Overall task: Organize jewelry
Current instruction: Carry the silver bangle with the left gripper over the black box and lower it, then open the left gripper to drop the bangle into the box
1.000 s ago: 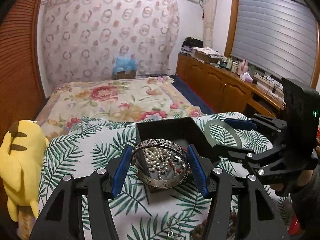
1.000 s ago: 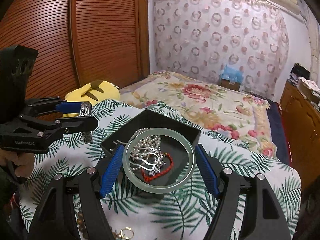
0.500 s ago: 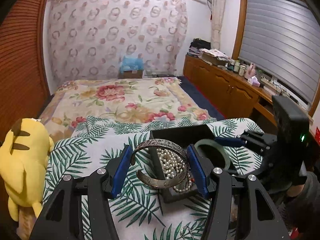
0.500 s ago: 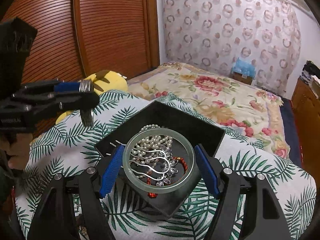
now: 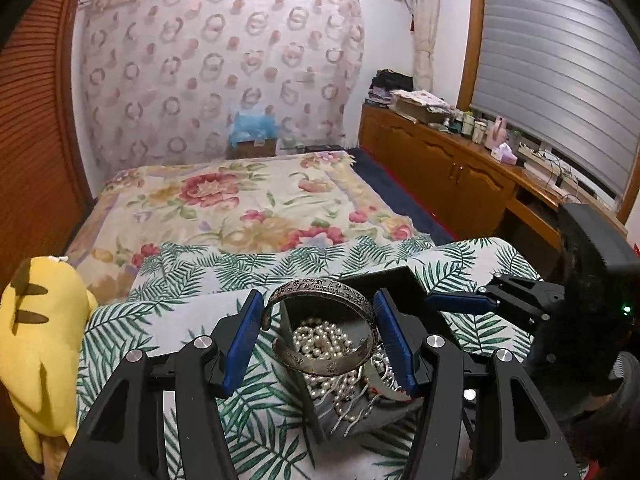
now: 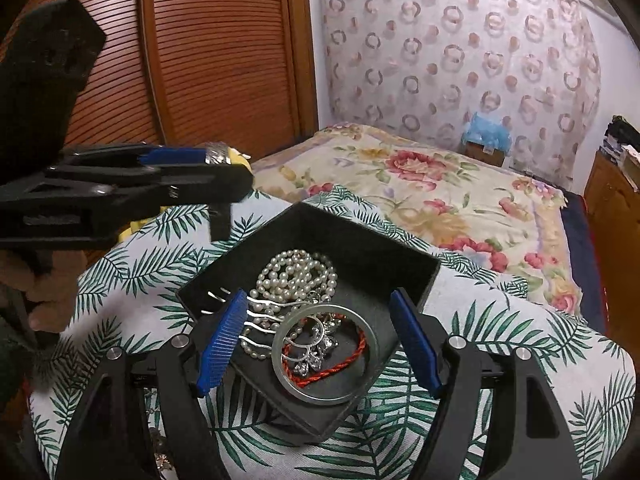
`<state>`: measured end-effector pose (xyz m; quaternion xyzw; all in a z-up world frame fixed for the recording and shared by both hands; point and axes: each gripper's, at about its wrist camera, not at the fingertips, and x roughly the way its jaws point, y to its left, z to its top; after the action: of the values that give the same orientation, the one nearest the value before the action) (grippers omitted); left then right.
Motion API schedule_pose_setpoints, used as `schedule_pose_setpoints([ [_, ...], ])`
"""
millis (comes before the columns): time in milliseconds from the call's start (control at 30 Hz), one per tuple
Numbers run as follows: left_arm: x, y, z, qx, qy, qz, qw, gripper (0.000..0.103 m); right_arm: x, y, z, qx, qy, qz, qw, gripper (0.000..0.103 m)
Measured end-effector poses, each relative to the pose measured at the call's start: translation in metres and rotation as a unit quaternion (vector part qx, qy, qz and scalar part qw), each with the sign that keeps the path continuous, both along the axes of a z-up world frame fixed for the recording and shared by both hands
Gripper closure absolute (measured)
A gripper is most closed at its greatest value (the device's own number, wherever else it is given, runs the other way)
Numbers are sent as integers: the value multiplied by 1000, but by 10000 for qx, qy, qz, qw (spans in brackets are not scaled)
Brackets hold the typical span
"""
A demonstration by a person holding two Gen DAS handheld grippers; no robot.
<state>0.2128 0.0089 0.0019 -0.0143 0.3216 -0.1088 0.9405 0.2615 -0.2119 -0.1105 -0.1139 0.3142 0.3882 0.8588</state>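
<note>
My left gripper (image 5: 320, 336) is shut on an engraved silver bangle (image 5: 324, 364) and holds it above the left edge of the black jewelry box (image 6: 344, 240). My right gripper (image 6: 320, 344) is open over the box. The pale green jade bangle (image 6: 326, 394) lies inside the box, below the open fingers, on top of a red cord bracelet (image 6: 356, 356), a silver hair comb (image 6: 264, 312) and a pearl necklace (image 6: 296, 272). The left gripper with the silver bangle also shows in the right wrist view (image 6: 216, 158).
The box sits on a palm-leaf cloth (image 6: 500, 344) over a low surface at the foot of a floral bed (image 5: 240, 204). A yellow plush toy (image 5: 36, 336) lies at the left. Loose jewelry (image 6: 162, 458) lies near the front edge. Wooden cabinets (image 5: 448, 172) line the right wall.
My right gripper has opened and let the jade bangle drop into the box. My left gripper has moved a little nearer the box with the silver bangle still in it.
</note>
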Motion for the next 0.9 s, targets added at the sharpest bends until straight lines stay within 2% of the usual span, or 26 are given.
schedule_pose_setpoints([
  [300, 13, -20, -8, 111, 140, -267, 9995, 48, -8, -42, 12, 60, -112, -504, 9987, 27],
  [567, 22, -39, -30, 438, 437, -364, 9974, 48, -15, -72, 8, 63, -54, -826, 9966, 27],
  [667, 17, -41, -27, 468, 328, -350, 9978, 38, -23, -75, 8, 70, -67, -850, 9963, 27],
  [833, -4, -40, -15, 390, 119, -356, 9985, 36, -42, -81, 14, 108, -125, -876, 9960, 27],
  [900, -15, -38, -11, 355, 63, -361, 9987, 31, -50, -81, 15, 113, -125, -863, 9961, 27],
])
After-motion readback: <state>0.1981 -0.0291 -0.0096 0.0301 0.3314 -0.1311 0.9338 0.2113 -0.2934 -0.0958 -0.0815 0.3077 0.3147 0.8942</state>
